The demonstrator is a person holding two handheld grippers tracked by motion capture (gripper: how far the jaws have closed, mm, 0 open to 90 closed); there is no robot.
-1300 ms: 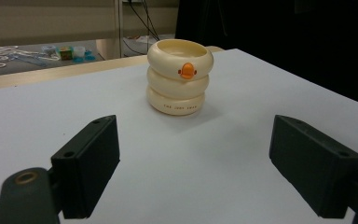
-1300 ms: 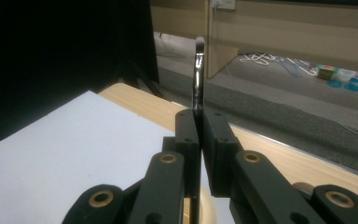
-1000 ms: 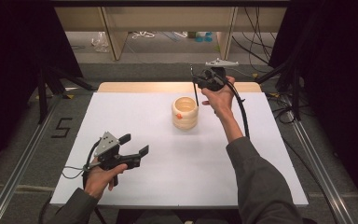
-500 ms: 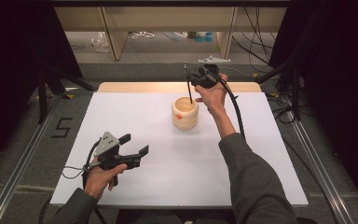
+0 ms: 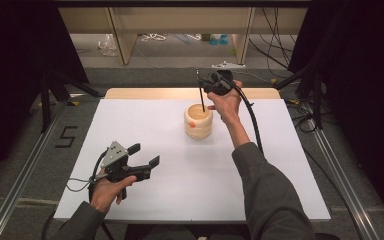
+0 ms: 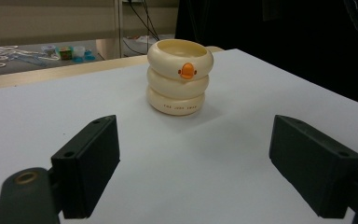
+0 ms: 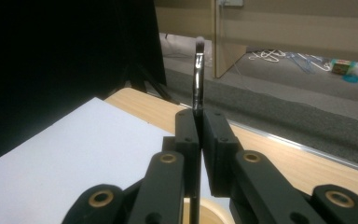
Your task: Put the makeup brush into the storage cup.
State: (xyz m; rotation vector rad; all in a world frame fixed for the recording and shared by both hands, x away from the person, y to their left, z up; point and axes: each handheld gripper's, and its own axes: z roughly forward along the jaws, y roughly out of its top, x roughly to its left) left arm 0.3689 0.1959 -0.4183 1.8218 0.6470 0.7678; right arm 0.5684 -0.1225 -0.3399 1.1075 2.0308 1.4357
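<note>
High view: your right tongs point(image 5: 203, 86) hang above the cream holder point(image 5: 198, 121), pinching a thin black brush point(image 5: 201, 100) that stands upright, its lower end just inside the holder's mouth. The holder sits on the white counter point(image 5: 260, 175) toward the far edge, slightly right of centre. Your left tongs point(image 5: 145, 156) rest low near the counter's near left corner, jaws spread wide and holding nothing, well apart from the holder.

Left gripper view: the holder looks like three stacked rings, with an orange duck bill point(image 6: 187, 71) on the top ring. A line of small dark print runs along the bottom ring; it is too small to read with certainty.

Right gripper view: your jaws are pressed together on the brush's stem, and its pale bristle tip point(image 7: 199, 43) points up past them. The holder's rim shows just below the jaws.

On the floor left of the counter, a dark "5" point(image 5: 65, 136) is marked.
</note>
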